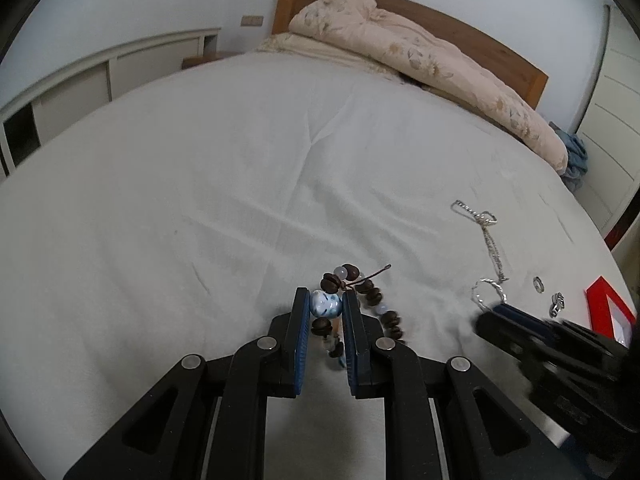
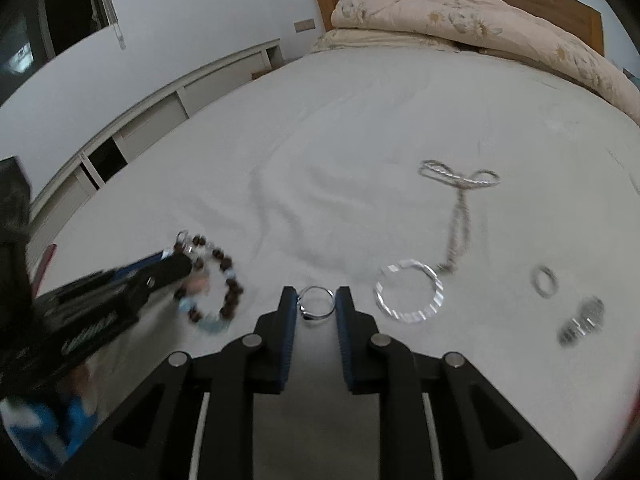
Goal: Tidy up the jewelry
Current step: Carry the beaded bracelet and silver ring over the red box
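Observation:
My left gripper (image 1: pixel 326 304) is shut on the pale blue bead of a dark beaded bracelet (image 1: pixel 372 300); the rest of the bracelet hangs and trails beside the fingers. It also shows in the right wrist view (image 2: pixel 224 296), with the left gripper (image 2: pixel 176 268) on it. My right gripper (image 2: pixel 316 300) is shut on a silver ring (image 2: pixel 317 303) just above the white bed sheet (image 2: pixel 320 160). A silver bangle (image 2: pixel 409 292), a silver chain necklace (image 2: pixel 460 208), a small ring (image 2: pixel 544 280) and a silver clasp piece (image 2: pixel 582 320) lie on the sheet to the right.
A red box (image 1: pixel 608 312) sits at the right edge of the bed in the left wrist view. A folded beige quilt (image 1: pixel 420 64) lies along the wooden headboard. A low white cabinet (image 2: pixel 160 120) runs along the wall on the left.

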